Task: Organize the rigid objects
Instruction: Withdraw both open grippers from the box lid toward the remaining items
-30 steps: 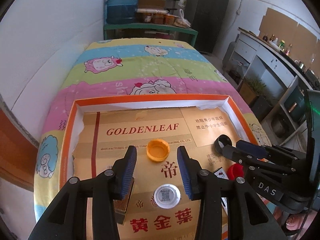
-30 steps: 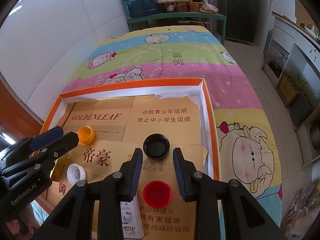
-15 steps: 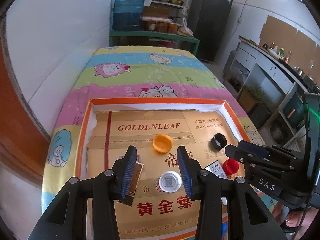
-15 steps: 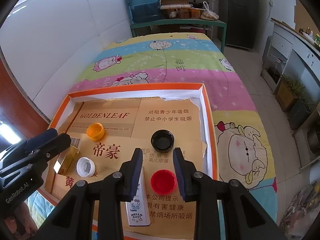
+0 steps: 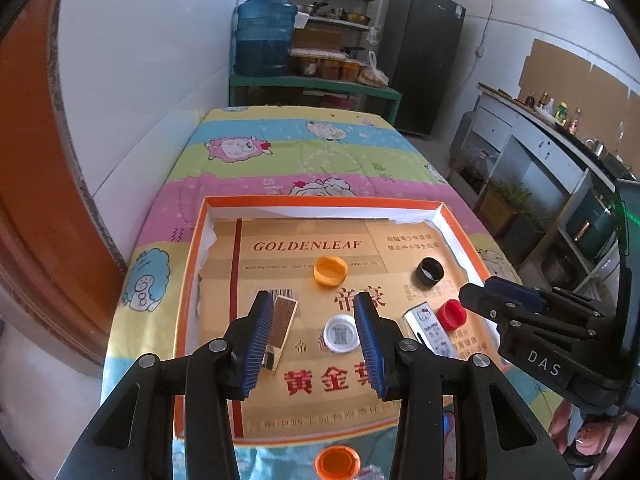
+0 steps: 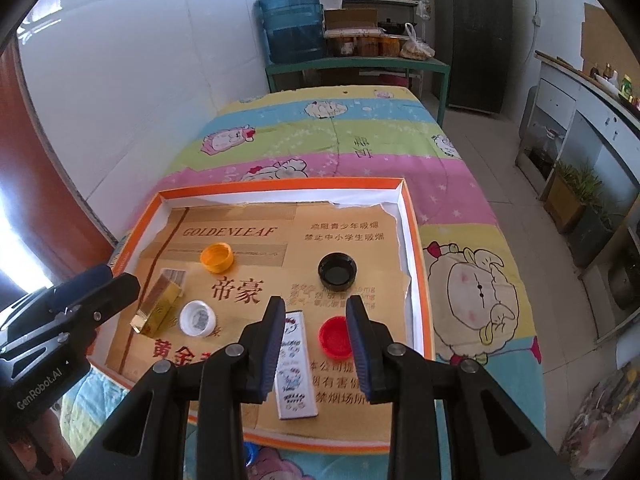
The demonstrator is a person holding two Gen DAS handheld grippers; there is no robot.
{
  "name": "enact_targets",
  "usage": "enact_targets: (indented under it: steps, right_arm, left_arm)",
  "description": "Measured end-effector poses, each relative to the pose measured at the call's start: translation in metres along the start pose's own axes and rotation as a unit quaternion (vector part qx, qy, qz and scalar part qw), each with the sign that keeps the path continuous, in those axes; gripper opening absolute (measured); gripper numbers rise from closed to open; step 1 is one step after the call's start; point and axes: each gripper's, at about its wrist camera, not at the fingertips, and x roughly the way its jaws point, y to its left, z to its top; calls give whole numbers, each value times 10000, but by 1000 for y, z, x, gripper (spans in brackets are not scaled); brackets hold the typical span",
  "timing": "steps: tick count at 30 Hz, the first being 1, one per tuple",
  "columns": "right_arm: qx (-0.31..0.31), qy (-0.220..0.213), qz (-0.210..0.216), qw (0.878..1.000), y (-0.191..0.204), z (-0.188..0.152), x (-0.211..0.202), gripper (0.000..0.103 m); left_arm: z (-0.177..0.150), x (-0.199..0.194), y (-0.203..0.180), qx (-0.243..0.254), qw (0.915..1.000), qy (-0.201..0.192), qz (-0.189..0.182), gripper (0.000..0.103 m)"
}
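An orange-rimmed tray [image 5: 320, 201] [image 6: 280, 184] lined with gold cardboard lies on a cartoon-print quilt. On the cardboard lie a yellow cap [image 5: 330, 271] [image 6: 216, 257], a black cap [image 5: 429, 271] [image 6: 337, 271], a white cap [image 5: 341, 334] [image 6: 197, 318], a red cap [image 5: 451, 314] [image 6: 335, 337], a gold box [image 5: 280, 330] [image 6: 160, 304] and a white cartoon-print box [image 5: 434, 334] [image 6: 294, 368]. My left gripper [image 5: 314, 316] [image 6: 120, 280] hovers open above the white cap. My right gripper [image 6: 315, 316] [image 5: 480, 292] hovers open between the white box and the red cap. Neither gripper holds anything.
Another orange cap [image 5: 337, 462] lies on the quilt outside the tray's near edge. A white wall runs along the left. Beyond the bed's far end stand a green shelf with a blue water jug [image 5: 264, 36] and a dark fridge [image 5: 424, 56]. Cabinets line the right.
Both grippers have drawn back and risen, so the whole tray now shows from farther off. The orange cap outside the near edge has come into view. No object moved.
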Motion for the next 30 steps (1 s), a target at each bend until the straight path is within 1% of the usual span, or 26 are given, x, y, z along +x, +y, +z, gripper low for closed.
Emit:
enact_targets:
  steps: [11,20,30]
  right_arm:
    - [-105,-298,-72,9995,10,-16,-33,32]
    - [-72,-494,16,9988,18,-32,-57,32]
    - [4,-626,158,9979,24,-49,-80,32]
  left_arm:
    - [-15,-36,-1,50,9996,-260,-4,43]
    - [-27,-60,0,-38,9993,-365,-109,43]
    - [-41,-85,-2,49,9985,-537,-116,43]
